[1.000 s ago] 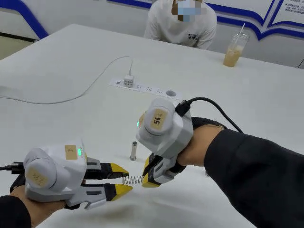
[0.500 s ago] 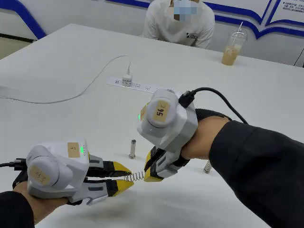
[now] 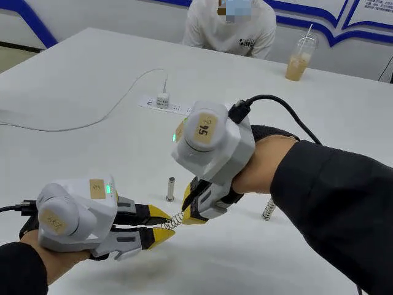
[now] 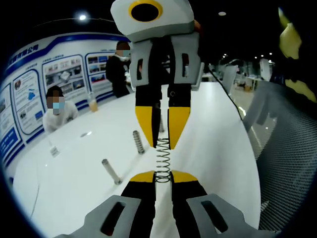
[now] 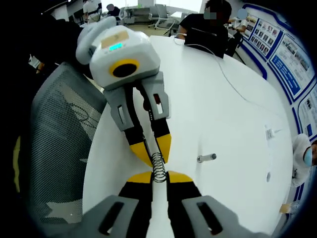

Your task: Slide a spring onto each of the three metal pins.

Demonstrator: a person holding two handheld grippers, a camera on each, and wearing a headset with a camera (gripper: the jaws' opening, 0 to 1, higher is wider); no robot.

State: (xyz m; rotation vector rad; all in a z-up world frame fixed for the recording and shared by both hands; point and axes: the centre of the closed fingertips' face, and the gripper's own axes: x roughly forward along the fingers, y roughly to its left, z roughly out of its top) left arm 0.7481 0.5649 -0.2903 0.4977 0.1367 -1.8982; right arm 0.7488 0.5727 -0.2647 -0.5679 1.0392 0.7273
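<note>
The spring (image 4: 163,159) is bare wire; the pin (image 3: 170,189) dull metal. The table (image 3: 80,74) looks smooth, perhaps matt laminate.

Large white table (image 3: 73,74), white wall with blue stripes (image 3: 104,8), wall posters (image 4: 59,74), grey mesh chair (image 5: 54,134), ceiling spotlights (image 4: 82,17)

White left tongs (image 3: 163,224), right tongs (image 3: 191,216) (yellow tips); black sleeves (image 3: 331,203).

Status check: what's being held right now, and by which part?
One spring, held by both grippers. The left gripper pinches one end and the right gripper pinches the other end.
</note>
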